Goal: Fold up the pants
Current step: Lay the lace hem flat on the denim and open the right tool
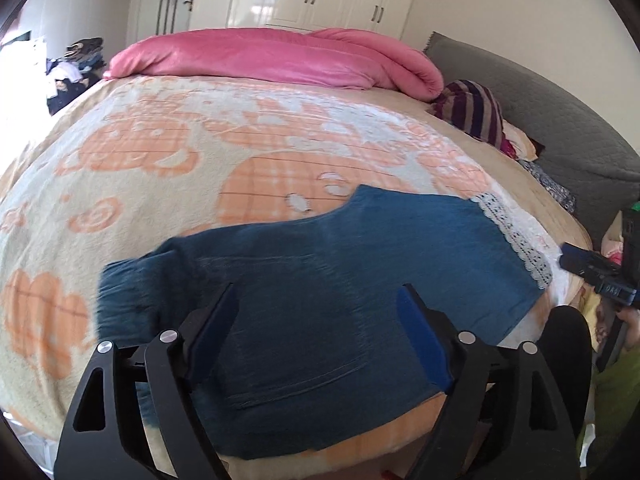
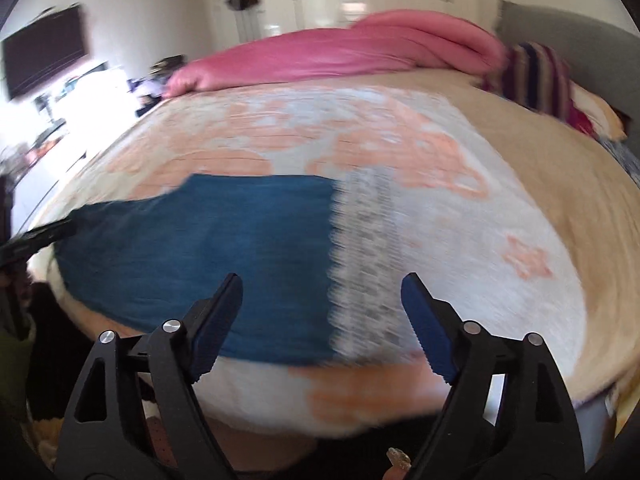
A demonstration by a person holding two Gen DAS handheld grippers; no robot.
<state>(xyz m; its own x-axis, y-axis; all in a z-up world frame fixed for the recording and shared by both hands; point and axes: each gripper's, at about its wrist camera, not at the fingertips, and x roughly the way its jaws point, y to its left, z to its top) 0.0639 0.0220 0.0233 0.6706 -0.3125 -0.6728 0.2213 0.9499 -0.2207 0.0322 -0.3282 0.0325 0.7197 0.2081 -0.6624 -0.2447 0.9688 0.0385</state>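
Pants flat on bed, both grippers empty

Teal pants (image 1: 320, 280) lie near the blanket's (image 1: 160, 160) front edge, lace hem (image 2: 360, 260) rightward. Left gripper (image 1: 320, 304) and right gripper (image 2: 322, 292) gape, holding nothing. Fabric looks soft, light, floppy; pinch waistband corner and hem edge.

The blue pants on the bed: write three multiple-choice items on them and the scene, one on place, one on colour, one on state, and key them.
1. Where do the blue pants lie?
A. on the patterned blanket near the bed's close edge
B. on the pink duvet
C. on the floor

2. What colour is the lace trim at the pants' hem?
A. red
B. white
C. black

3. How do the left gripper and right gripper stand?
A. both shut on the pants
B. one shut, one open
C. both with jaws apart, holding nothing

Key: 1 A, the pants lie flat on the blanket; 2 B, the lace is white; 3 C, the jaws are spread with no cloth pinched.
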